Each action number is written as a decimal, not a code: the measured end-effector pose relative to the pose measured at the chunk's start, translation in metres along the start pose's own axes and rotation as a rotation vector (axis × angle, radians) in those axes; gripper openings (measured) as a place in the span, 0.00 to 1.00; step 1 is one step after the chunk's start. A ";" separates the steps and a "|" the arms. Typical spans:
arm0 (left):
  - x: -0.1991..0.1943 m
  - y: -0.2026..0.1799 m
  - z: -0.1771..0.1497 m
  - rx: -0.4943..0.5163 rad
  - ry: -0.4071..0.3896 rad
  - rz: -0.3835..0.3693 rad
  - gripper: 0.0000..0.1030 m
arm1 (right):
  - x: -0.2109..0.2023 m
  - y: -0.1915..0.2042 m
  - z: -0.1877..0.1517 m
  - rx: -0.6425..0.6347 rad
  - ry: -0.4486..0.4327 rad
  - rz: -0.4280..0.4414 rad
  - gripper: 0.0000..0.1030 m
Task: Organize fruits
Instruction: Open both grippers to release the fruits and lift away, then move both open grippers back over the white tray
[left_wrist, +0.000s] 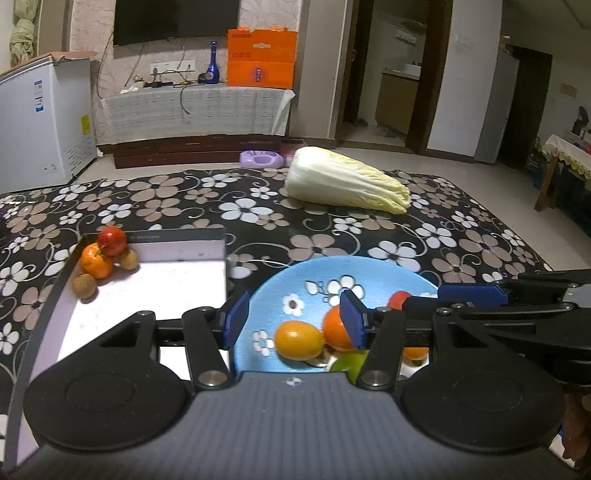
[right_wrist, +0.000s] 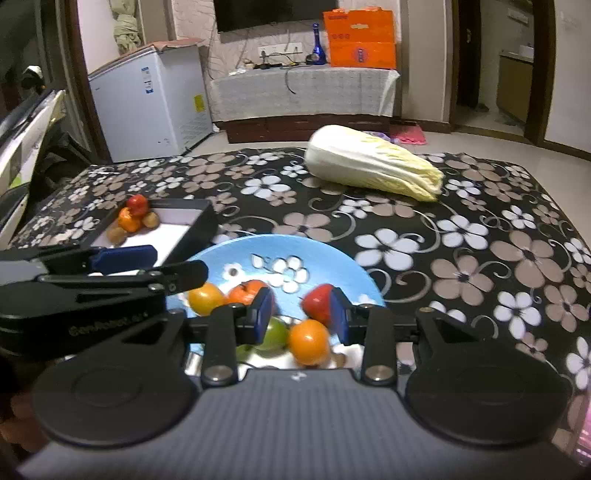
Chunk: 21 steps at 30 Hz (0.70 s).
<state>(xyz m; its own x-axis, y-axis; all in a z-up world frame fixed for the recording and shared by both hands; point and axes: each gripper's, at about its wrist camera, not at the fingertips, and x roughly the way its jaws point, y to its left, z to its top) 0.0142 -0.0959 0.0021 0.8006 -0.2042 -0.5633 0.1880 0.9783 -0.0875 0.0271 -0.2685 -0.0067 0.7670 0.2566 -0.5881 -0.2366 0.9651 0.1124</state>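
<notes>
Left claw (left_wrist: 293, 319) gapes empty above the round blue flowered plate (left_wrist: 317, 271); right claw (right_wrist: 301, 314), nearly shut, holds nothing. Centre on the yellow-orange plum-shaped fruit (left_wrist: 299, 339) before squeezing.

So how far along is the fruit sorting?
Partly done: five fruits sit piled in the box corner. Both sets of jaws hang over the plate gripping nothing. About five fruits remain there, including the yellow one and red one.
</notes>
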 end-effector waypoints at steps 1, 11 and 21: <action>0.000 0.003 0.000 -0.003 0.000 0.007 0.59 | 0.001 0.003 0.001 -0.002 -0.002 0.006 0.36; -0.008 0.042 0.002 -0.036 0.012 0.073 0.60 | 0.016 0.037 0.016 -0.004 -0.027 0.060 0.36; -0.014 0.081 -0.007 -0.044 0.044 0.130 0.60 | 0.037 0.072 0.027 -0.010 -0.037 0.104 0.36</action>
<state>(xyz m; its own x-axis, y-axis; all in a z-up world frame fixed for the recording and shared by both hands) 0.0147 -0.0140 -0.0029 0.7910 -0.0744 -0.6073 0.0581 0.9972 -0.0465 0.0544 -0.1878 0.0013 0.7593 0.3574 -0.5439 -0.3218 0.9326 0.1636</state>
